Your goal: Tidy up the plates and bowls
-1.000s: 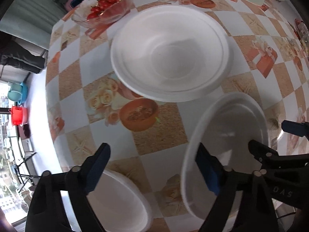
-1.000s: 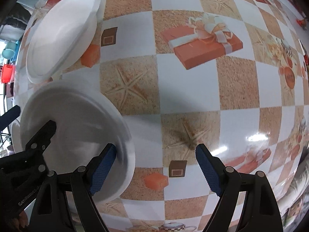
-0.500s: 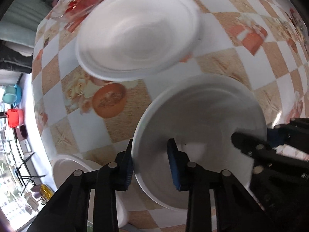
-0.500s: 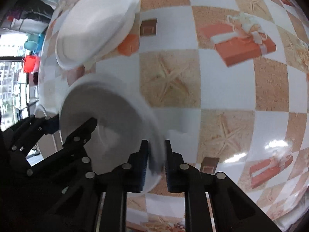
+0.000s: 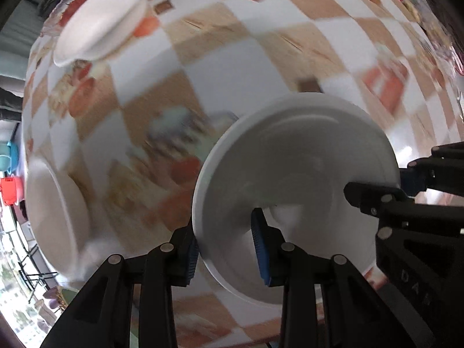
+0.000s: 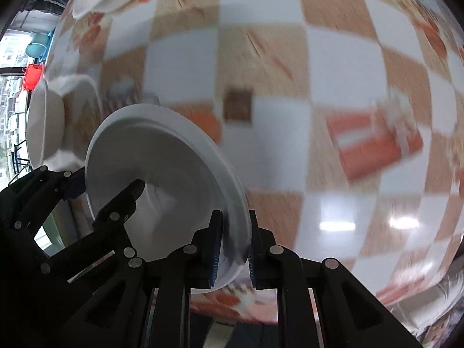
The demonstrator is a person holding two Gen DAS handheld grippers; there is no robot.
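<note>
1. Where the table [image 5: 232, 66] shows, it wears a glossy checked cloth of white and tan squares printed with orange gift boxes and roses, all smeared by motion blur.
2. A window [image 6: 11, 66] with a red container [image 6: 33, 76] and a teal one [image 6: 37, 47] lies off the table's left edge.
3. A white bowl [image 5: 293, 174] is held tilted above the cloth, its hollow facing the cameras.
4. A stack of white plates [image 5: 101, 23] sits far back on the left, and another white bowl [image 5: 55, 211] rests near the table's left edge.
5. The cloth to the right of the held bowl is open, with only printed pattern and light glare.
6. The left gripper [image 5: 224, 246] points down, its blue pads clamped on the bowl's near-left rim, one pad inside and one outside.
7. The right gripper [image 6: 233, 246] also angles steeply down, jaws narrow and pinching the bowl's rim on the opposite side.
8. Each wrist view shows the other gripper gripping the far rim.
</note>
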